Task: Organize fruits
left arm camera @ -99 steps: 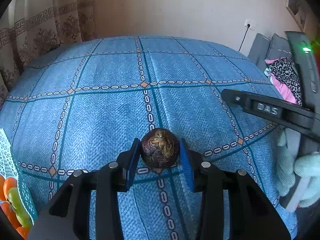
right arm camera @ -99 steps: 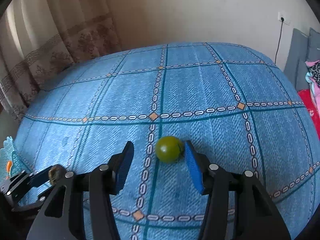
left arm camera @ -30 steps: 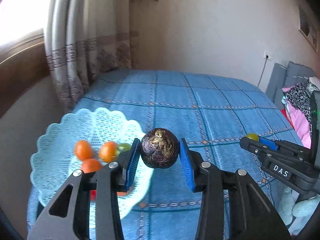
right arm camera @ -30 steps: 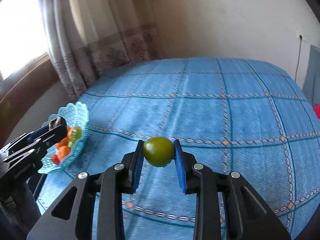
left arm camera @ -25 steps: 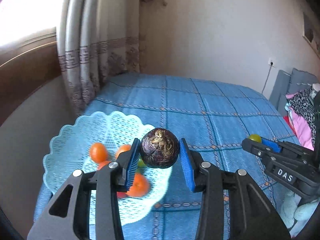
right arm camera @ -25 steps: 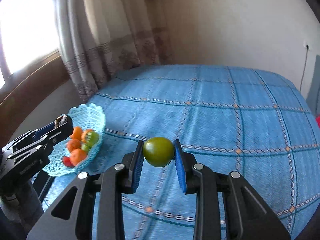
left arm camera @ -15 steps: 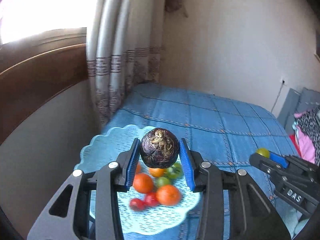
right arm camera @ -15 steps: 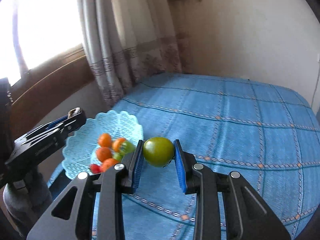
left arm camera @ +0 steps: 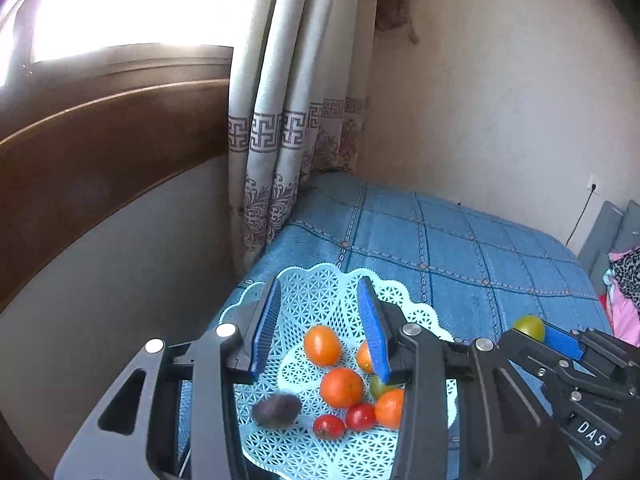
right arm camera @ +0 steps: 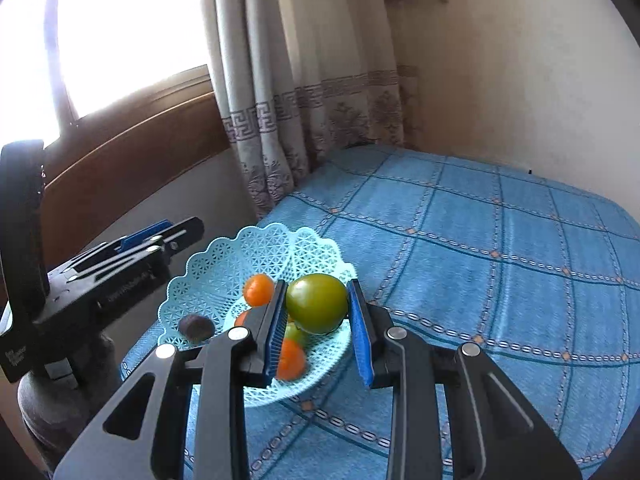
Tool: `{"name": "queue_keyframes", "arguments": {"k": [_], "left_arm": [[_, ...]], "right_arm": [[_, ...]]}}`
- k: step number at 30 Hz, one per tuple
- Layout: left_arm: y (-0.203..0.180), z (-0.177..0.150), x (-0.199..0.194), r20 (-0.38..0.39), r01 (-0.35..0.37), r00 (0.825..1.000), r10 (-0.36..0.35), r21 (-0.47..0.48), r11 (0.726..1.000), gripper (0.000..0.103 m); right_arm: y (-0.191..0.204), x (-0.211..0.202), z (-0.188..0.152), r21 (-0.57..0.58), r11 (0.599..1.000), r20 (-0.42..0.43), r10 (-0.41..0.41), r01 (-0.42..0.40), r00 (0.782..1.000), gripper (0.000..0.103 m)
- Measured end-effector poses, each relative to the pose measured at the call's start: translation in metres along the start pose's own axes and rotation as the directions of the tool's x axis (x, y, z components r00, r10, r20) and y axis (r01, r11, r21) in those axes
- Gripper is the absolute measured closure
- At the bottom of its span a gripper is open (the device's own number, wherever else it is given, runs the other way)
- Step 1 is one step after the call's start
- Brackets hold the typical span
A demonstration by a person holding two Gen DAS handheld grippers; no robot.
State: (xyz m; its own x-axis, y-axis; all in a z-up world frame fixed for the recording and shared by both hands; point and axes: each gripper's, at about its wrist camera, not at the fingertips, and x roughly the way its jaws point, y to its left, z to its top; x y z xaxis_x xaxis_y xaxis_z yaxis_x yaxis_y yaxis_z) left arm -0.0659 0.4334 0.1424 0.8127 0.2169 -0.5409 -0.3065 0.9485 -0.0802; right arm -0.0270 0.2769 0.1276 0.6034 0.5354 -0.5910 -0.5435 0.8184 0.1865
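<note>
Two grippers we log over lattice basket. Left gripper above basket, tilted down, fingers spread, empty. Dark purple fruit blurred inside basket beside orange fruits. Right gripper at basket's near rim, clamped on green tomato. Basket sits at corner of blue bedspread.

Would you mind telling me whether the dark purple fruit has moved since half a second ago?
Yes. The dark purple fruit has left the open left gripper and dropped into the basket.
</note>
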Motion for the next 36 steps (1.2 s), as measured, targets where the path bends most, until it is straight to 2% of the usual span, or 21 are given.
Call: {"name": "queue_keyframes", "arguments": {"k": [8, 17, 29, 30, 31, 33, 36], "left_arm": [[0.005, 0.002, -0.003, 0.008, 0.01, 1.0, -0.01, -0.022, 1.0, 0.061], [0.004, 0.002, -0.002, 0.013, -0.021, 1.0, 0.021, -0.011, 1.0, 0.061], [0.004, 0.002, -0.001, 0.014, -0.021, 1.0, 0.022, -0.01, 1.0, 0.06], [0.004, 0.002, -0.001, 0.013, -0.021, 1.0, 0.021, -0.01, 1.0, 0.059], [0.003, 0.002, -0.001, 0.013, -0.021, 1.0, 0.022, -0.009, 1.0, 0.05], [0.002, 0.002, -0.002, 0.023, -0.03, 0.999, 0.03, -0.007, 1.0, 0.039], [0.002, 0.002, -0.003, 0.026, -0.027, 0.999, 0.027, -0.006, 1.0, 0.035]], "right_arm": [[0.017, 0.02, -0.003, -0.023, 1.0, -0.041, 0.015, -0.016, 0.999, 0.073], [0.026, 0.045, -0.007, -0.044, 0.999, -0.087, 0.011, -0.015, 0.996, 0.073], [0.034, 0.06, -0.004, -0.058, 0.998, -0.101, 0.006, -0.012, 0.995, 0.073], [0.034, 0.061, -0.003, -0.054, 0.998, -0.101, 0.006, -0.012, 0.995, 0.073], [0.033, 0.061, -0.003, -0.05, 0.999, -0.097, 0.007, -0.012, 0.995, 0.072], [0.031, 0.06, -0.002, -0.041, 0.999, -0.093, 0.008, -0.012, 0.996, 0.068], [0.028, 0.059, -0.002, -0.028, 1.0, -0.083, 0.003, -0.005, 0.997, 0.054]]}}
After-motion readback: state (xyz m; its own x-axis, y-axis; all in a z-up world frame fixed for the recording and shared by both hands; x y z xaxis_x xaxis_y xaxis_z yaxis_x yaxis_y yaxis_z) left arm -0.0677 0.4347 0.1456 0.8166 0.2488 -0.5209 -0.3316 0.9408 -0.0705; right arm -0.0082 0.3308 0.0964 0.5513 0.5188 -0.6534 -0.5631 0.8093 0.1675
